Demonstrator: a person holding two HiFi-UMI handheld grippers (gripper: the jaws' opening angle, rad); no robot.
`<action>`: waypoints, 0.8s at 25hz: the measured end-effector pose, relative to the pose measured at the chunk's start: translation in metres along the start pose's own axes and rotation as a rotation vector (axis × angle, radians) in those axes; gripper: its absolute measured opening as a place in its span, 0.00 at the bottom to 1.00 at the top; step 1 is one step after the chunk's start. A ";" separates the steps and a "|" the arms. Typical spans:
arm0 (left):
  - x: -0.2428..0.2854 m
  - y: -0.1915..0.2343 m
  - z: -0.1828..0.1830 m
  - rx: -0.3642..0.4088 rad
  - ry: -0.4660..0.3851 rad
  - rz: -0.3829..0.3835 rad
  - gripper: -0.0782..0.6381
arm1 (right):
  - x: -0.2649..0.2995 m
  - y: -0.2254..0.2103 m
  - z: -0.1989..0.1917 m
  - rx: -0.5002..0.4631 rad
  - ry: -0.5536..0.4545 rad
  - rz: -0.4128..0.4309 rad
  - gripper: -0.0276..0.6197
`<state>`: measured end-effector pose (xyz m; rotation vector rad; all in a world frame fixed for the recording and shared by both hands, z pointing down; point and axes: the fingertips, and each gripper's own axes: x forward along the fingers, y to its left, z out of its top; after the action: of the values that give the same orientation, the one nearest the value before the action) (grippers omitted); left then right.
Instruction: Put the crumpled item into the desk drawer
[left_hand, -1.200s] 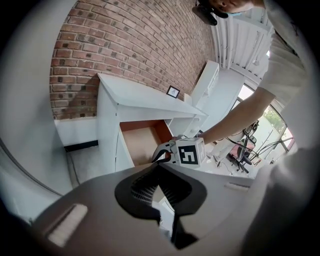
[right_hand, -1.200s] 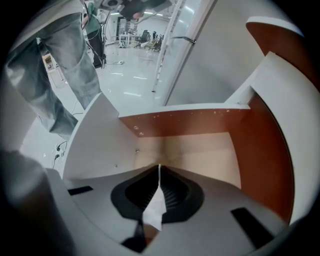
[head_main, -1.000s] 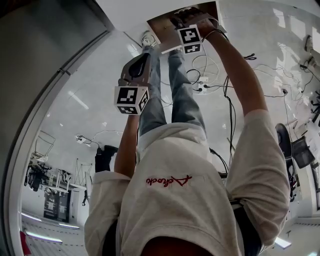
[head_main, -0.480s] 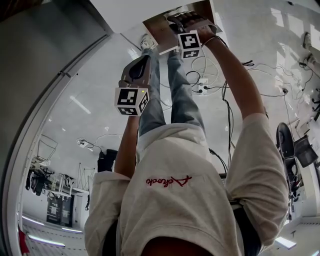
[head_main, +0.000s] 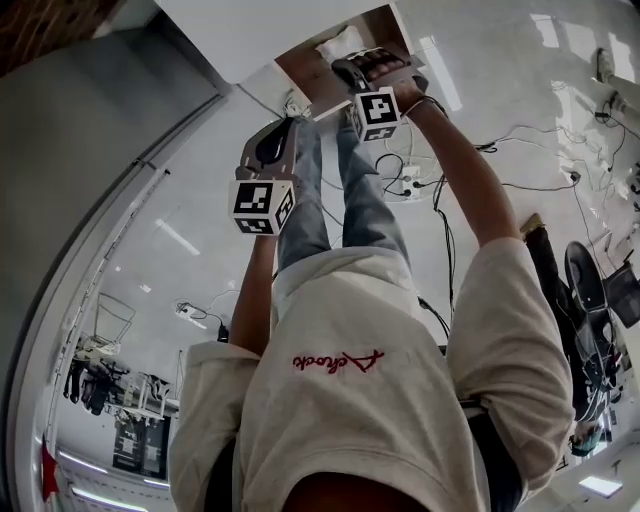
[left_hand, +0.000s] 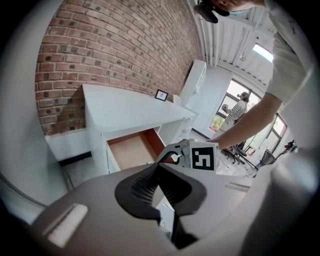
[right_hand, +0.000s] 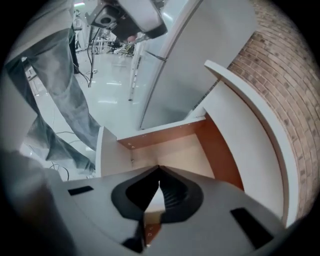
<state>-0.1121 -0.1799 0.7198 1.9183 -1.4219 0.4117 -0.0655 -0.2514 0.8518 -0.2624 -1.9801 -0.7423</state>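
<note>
The open desk drawer (head_main: 352, 38) shows its bare wooden bottom (right_hand: 172, 152) in all three views (left_hand: 131, 151). My right gripper (head_main: 357, 64) hangs right over it, its jaws shut tip to tip (right_hand: 159, 170) with nothing gripped; it also shows in the left gripper view (left_hand: 164, 155). My left gripper (head_main: 288, 120) is held back from the drawer's front, its jaws shut and empty (left_hand: 156, 165). A pale patch (right_hand: 154, 200) shows in the slit under the right jaw tips. I cannot tell if it is the crumpled item.
The white desk top (left_hand: 127, 107) runs along a brick wall (left_hand: 110, 45). Cables and a power strip (head_main: 405, 180) lie on the glossy floor beside the person's legs (head_main: 365, 200). An office chair (head_main: 590, 290) stands at the right.
The head camera has swung, so the drawer and right gripper sit a little lower and further left in the picture. The right gripper stays over the drawer. The left gripper has barely moved.
</note>
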 end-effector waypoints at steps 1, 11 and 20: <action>0.000 0.000 0.004 0.011 -0.005 -0.002 0.12 | -0.005 -0.002 0.001 0.023 -0.001 -0.010 0.06; -0.008 -0.016 0.053 0.086 -0.051 -0.025 0.12 | -0.084 -0.048 0.019 0.452 -0.081 -0.204 0.06; -0.011 -0.036 0.094 0.149 -0.105 -0.044 0.12 | -0.173 -0.089 0.007 0.963 -0.196 -0.438 0.06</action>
<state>-0.0967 -0.2322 0.6341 2.1151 -1.4481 0.4112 -0.0249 -0.2966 0.6667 0.7090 -2.3742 0.0528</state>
